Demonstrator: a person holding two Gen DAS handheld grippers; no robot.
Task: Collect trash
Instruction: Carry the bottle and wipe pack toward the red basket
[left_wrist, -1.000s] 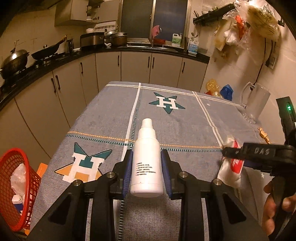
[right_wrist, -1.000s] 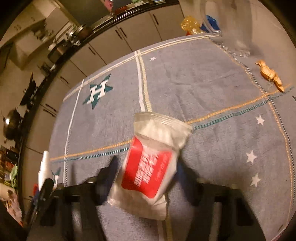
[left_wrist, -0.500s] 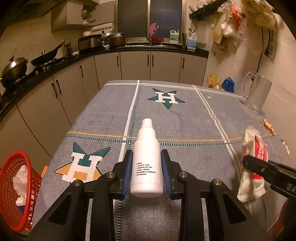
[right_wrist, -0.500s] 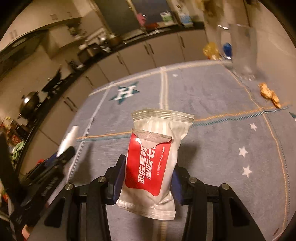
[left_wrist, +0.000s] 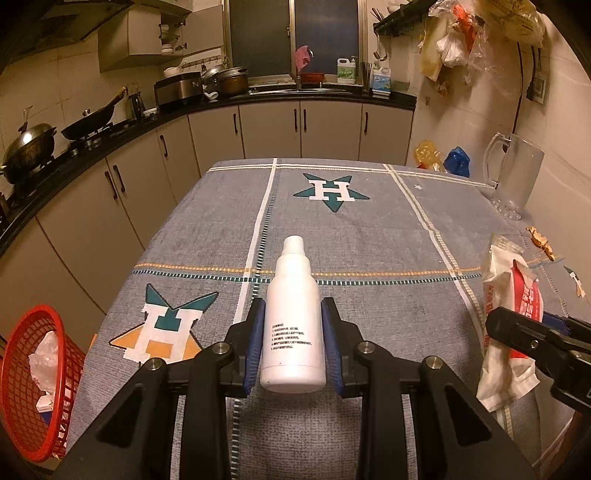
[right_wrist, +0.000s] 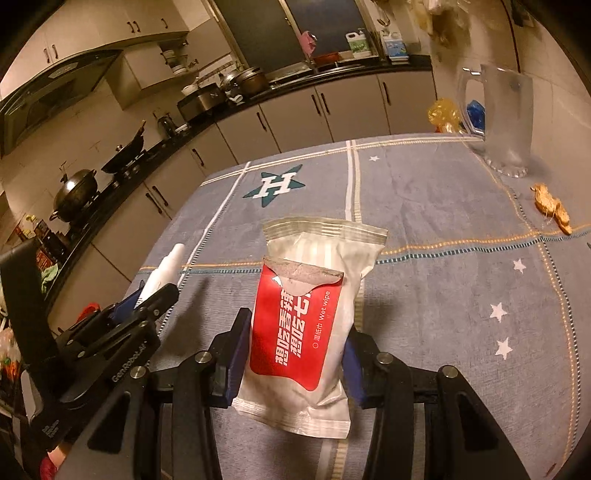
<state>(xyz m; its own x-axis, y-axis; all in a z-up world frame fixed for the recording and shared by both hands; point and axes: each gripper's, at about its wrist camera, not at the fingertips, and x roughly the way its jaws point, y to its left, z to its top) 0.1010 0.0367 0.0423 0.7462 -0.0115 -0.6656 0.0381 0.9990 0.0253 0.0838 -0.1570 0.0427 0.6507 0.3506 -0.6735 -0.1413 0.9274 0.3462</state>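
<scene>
White bottle is up off the cloth, pinched at its lower body between the blue pads of the left gripper, cap pointing away toward the far end of the worktop. Over on the other side, the wet-wipe packet, red label and a peeled-open flap, is squeezed between the fingers of the right gripper, its crimped top edge standing clear above them. So both pieces are in hand, and by my read that's the pickup half done; neither has reached the red basket down on the floor off the worktop's left edge, which has some pale scraps in it already. Dropping both in there looks like the step left. Also left, I'd say: a crumpled golden wrapper lying near the glass jug, and a small scrap just beyond the packet. Whether the yellow and blue bags at the far corner count as trash, hard to call. Now the views: only the left camera really shows the basket; the right camera catches at most a sliver of red down there. The right camera gives the packet's printed face and the left gripper side-on with the bottle's cap poking out; the left shows the packet only edge-on.
</scene>
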